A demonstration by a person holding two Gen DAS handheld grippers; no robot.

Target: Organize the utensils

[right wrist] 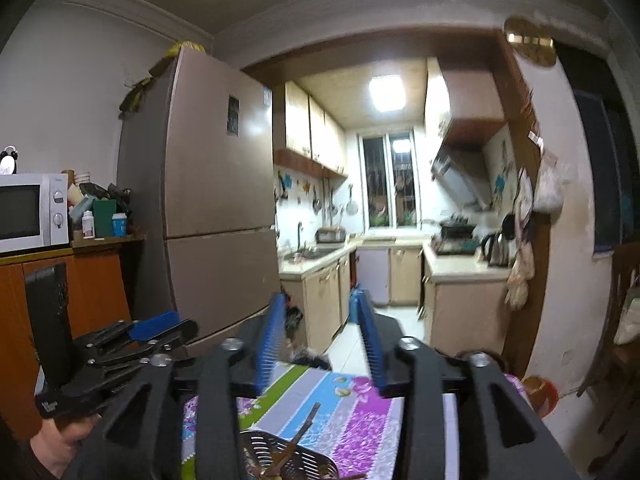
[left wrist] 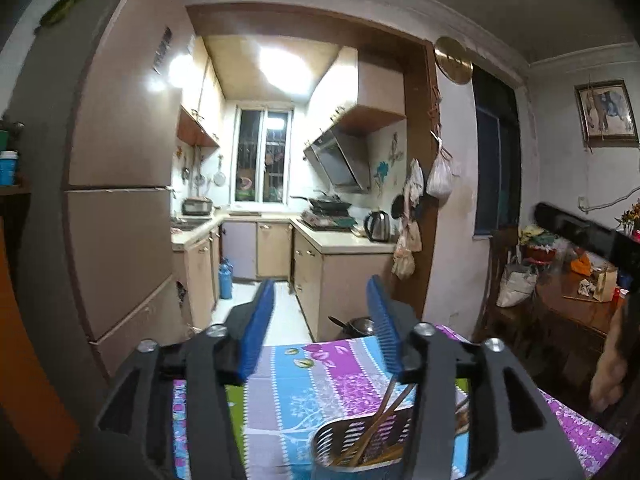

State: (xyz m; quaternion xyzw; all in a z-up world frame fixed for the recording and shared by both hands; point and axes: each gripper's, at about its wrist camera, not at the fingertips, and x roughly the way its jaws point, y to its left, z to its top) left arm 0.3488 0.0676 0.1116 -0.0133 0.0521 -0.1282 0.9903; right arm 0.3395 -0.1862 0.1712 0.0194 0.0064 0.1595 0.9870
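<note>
I see the worktop (left wrist: 320,380) under a floral cloth of blue, purple and green stripes. My left claw (left wrist: 322,292) hangs above it with its blue fingers apart and nothing between them. My right claw (right wrist: 322,304) is likewise spread and empty. The perforated metal utensil holder (left wrist: 360,440) sits at 5 o'clock in the left view, wooden chopsticks (left wrist: 390,404) leaning inside it.

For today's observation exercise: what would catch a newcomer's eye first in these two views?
Nearest, the blue-padded left gripper and right gripper, both open and empty, above a bright floral tablecloth. At the bottom edge stands a perforated metal holder with chopsticks in it. Behind, the lit kitchen and a tall fridge.
</note>
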